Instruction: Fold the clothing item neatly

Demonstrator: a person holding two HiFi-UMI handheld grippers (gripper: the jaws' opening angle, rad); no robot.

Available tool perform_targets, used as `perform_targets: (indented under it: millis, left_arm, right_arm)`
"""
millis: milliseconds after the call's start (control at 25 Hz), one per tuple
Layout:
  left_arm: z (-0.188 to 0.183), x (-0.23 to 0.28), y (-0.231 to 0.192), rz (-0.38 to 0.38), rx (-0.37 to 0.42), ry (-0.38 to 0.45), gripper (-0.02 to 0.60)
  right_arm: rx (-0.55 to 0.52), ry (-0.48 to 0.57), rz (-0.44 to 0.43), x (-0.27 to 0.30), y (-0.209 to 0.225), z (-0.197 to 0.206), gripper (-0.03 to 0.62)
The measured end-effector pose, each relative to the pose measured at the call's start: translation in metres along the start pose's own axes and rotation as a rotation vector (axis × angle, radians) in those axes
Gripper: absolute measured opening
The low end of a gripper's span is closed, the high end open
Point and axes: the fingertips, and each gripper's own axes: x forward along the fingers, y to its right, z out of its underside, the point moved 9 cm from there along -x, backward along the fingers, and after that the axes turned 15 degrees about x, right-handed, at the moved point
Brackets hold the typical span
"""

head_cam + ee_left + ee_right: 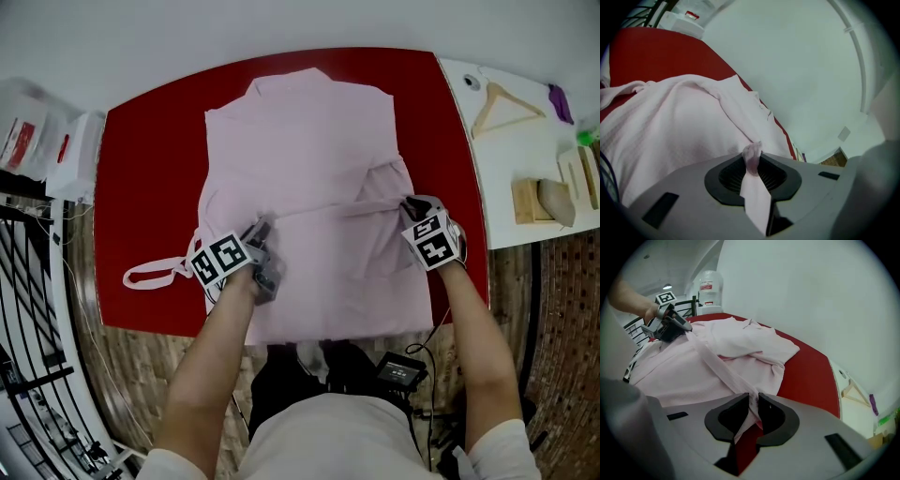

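A pale pink robe (309, 169) lies spread flat on the red table (150, 169), collar at the far side. Its belt (328, 208) runs taut across the middle between my two grippers. My left gripper (265, 234) sits at the robe's near-left part, shut on the belt (754, 187), whose strip passes between the jaws (753, 157). My right gripper (410, 204) is at the robe's right edge, shut on the belt's other part (717, 366), jaws (753, 399) close together on it. The left gripper (670, 326) also shows in the right gripper view. A belt end (150, 275) loops out on the table at the left.
A white side table (525, 150) at the right carries a wooden hanger (502, 105), wooden blocks (544, 199) and a purple item (560, 101). White boxes (75, 155) and a black railing (28, 309) stand left of the table. A black device (398, 370) hangs near my waist.
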Motion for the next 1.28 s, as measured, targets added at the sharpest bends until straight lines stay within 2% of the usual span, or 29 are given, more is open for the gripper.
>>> perform_targets:
  millis: [160, 320, 520, 720, 840, 1000, 1120, 1200, 1280]
  left_arm:
    - [-0.002, -0.011, -0.012, -0.049, 0.030, -0.010, 0.098]
    - [-0.011, -0.023, -0.016, -0.076, 0.084, 0.017, 0.103]
    - [-0.013, -0.038, -0.009, -0.059, 0.167, 0.035, 0.103]
    - [-0.012, -0.051, -0.001, -0.030, 0.272, 0.050, 0.101]
    - [-0.013, -0.048, -0.002, -0.035, 0.359, 0.011, 0.087]
    - [-0.022, -0.024, -0.005, 0.000, 0.414, -0.058, 0.027]
    - [-0.020, -0.005, -0.004, 0.028, 0.426, -0.179, 0.014]
    - [-0.015, 0.004, -0.009, 0.013, 0.429, -0.274, 0.012]
    - [-0.011, 0.009, -0.015, -0.005, 0.408, -0.329, 0.007]
  right_arm:
    - [0.013, -0.003, 0.004, -0.001, -0.001, -0.001, 0.071]
    - [0.018, 0.003, 0.016, 0.001, -0.001, 0.000, 0.071]
    - [0.014, 0.049, 0.051, -0.007, -0.002, -0.002, 0.071]
    - [0.095, 0.122, 0.074, -0.023, 0.000, -0.004, 0.071]
    - [0.099, 0.134, 0.058, -0.025, -0.006, -0.007, 0.071]
    - [0.070, 0.100, 0.017, -0.012, -0.016, -0.016, 0.065]
    - [0.047, 0.063, 0.028, 0.001, -0.015, -0.013, 0.054]
    - [0.052, 0.042, 0.034, 0.005, -0.013, -0.010, 0.052]
    - [0.061, 0.033, 0.031, 0.007, -0.012, -0.009, 0.051]
